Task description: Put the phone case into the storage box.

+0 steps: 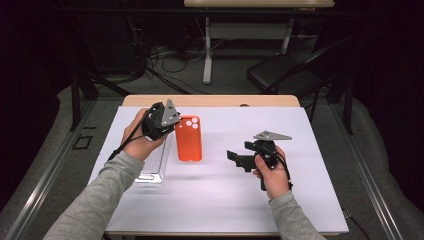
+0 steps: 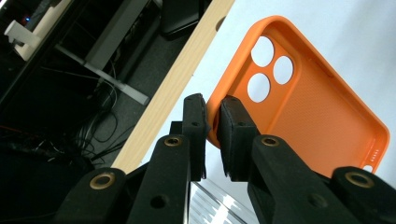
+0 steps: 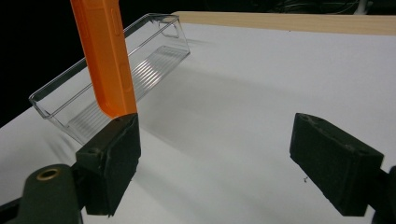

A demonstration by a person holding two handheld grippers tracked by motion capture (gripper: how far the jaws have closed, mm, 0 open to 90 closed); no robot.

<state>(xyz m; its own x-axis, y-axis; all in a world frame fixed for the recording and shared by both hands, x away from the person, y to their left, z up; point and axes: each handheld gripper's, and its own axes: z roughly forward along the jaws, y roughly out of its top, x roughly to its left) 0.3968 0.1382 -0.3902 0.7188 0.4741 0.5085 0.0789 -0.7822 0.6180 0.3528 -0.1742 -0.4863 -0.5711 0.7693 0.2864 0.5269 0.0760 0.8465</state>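
Where the white table cover [image 1: 215, 195] spans the wooden table [image 1: 210, 100], an orange phone case [image 1: 189, 138] sits left of centre, with a clear plastic tray [image 1: 154, 167] just beside it on the left. The left gripper [image 1: 162, 121] is at the far end of the case; the right gripper [image 1: 237, 159] rests well apart on the right, with bare cover between them. Beyond the far table edge lie cables, a desk leg and a dark chair.

From the high view, the case appears to lie flat. The left gripper view resolves the grip: both pads are pinched nearly together on the rim of the phone case [image 2: 299, 102] at the corner beside its three camera openings, the hollow inside facing the camera. The right gripper view shows the phone case [image 3: 105, 60] edge-on and raised, its low corner above the cover, with the tray [image 3: 116, 70] behind it. That gripper's jaws stand wide apart with nothing between them.
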